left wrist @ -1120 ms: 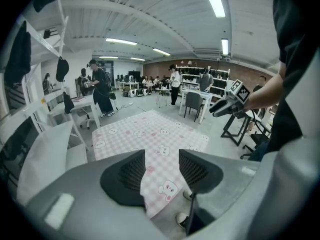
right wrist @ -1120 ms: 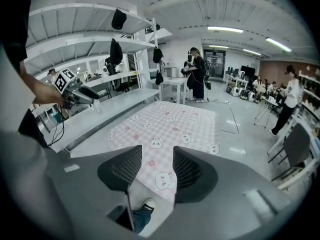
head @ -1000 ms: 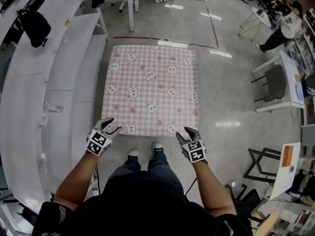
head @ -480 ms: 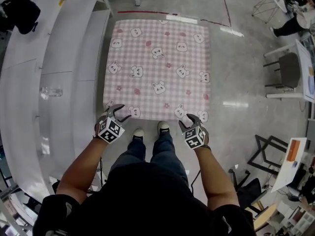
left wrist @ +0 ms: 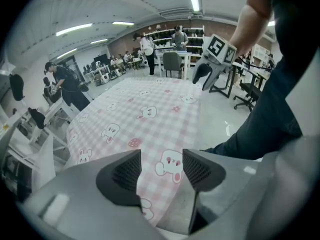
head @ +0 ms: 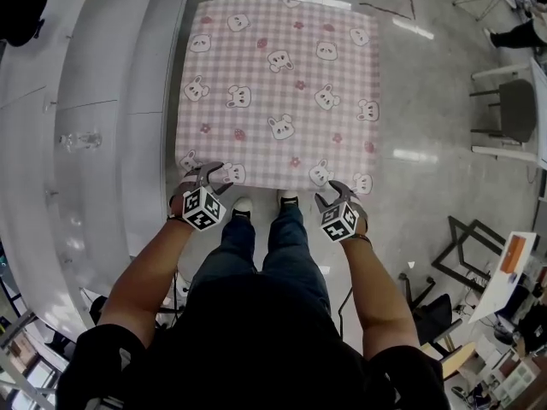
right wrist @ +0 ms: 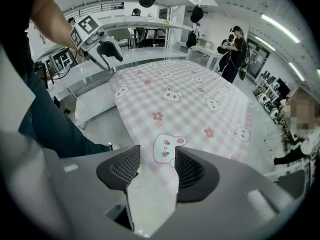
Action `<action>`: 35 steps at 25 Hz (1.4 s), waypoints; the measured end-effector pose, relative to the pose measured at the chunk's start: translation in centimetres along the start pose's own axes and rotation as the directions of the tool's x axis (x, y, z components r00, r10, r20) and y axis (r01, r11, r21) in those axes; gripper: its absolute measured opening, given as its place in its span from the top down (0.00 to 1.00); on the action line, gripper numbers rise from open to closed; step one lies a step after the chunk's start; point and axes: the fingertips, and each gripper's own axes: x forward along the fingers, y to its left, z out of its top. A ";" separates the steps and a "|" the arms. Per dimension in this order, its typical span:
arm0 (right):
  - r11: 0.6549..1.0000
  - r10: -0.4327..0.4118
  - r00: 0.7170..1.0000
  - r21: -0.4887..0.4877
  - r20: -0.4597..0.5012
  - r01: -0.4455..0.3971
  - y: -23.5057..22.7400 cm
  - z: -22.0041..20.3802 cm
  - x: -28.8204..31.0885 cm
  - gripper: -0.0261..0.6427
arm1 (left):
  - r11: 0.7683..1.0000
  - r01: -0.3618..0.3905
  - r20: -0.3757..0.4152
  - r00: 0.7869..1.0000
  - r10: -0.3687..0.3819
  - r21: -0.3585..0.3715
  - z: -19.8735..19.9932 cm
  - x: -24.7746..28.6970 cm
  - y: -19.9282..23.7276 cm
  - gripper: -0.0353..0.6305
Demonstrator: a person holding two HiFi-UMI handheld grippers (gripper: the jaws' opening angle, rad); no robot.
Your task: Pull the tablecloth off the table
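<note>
A pink checked tablecloth (head: 278, 92) printed with bunnies covers the table and lies flat. My left gripper (head: 208, 173) hangs at its near left corner and my right gripper (head: 335, 190) at its near right corner, both pointing steeply down. In the left gripper view the left gripper (left wrist: 161, 169) stands open, with the cloth's near edge (left wrist: 167, 164) showing between the pads untouched. In the right gripper view the right gripper (right wrist: 157, 169) is open too; its jaws have just been opening, and the cloth corner (right wrist: 167, 149) lies in the gap without being pinched.
Long white benches (head: 94, 101) run along the left of the table, with a black bag (head: 17, 11) on them. A grey chair (head: 513, 109) and a black folding frame (head: 470, 237) stand on the floor at the right. My shoes (head: 244, 205) are at the table's near edge.
Both grippers have sunk from in front of the table down to the cloth's near corners. The cloth has slid up in the head view.
</note>
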 end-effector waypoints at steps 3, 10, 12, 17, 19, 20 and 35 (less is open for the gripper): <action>1.000 0.002 1.000 -0.020 -0.018 -0.003 0.4 -0.5 1.0 0.58 | 0.998 -0.007 -0.041 0.999 0.009 0.063 -1.4 1.7 -1.0 0.54; 0.997 0.006 0.999 -0.072 -0.043 -0.009 1.2 -0.9 3.3 0.57 | 0.972 -0.018 -0.118 0.992 0.046 0.234 -4.7 5.3 -2.8 0.45; 0.996 -0.001 0.999 -0.090 -0.052 -0.003 1.2 -1.3 3.7 0.56 | 0.967 -0.021 -0.129 0.990 0.055 0.254 -5.2 6.0 -3.2 0.44; 0.988 -0.061 0.997 -0.145 -0.057 0.052 0.4 -1.8 4.8 0.54 | 0.953 -0.069 -0.168 0.978 0.124 0.296 -6.3 7.7 -2.4 0.39; 0.981 -0.076 0.995 -0.182 -0.064 0.064 0.8 -2.5 5.0 0.52 | 0.949 -0.078 -0.184 0.973 0.139 0.305 -6.9 8.3 -2.6 0.36; 0.977 -0.083 0.994 -0.202 -0.069 0.068 0.9 -2.8 5.3 0.51 | 0.947 -0.081 -0.188 0.971 0.145 0.310 -7.0 8.7 -2.6 0.35; 0.899 -0.272 0.948 -0.394 -0.165 0.190 -1.3 -5.6 7.6 0.44 | 0.914 -0.142 -0.249 0.936 0.249 0.379 -8.8 10.7 -2.6 0.31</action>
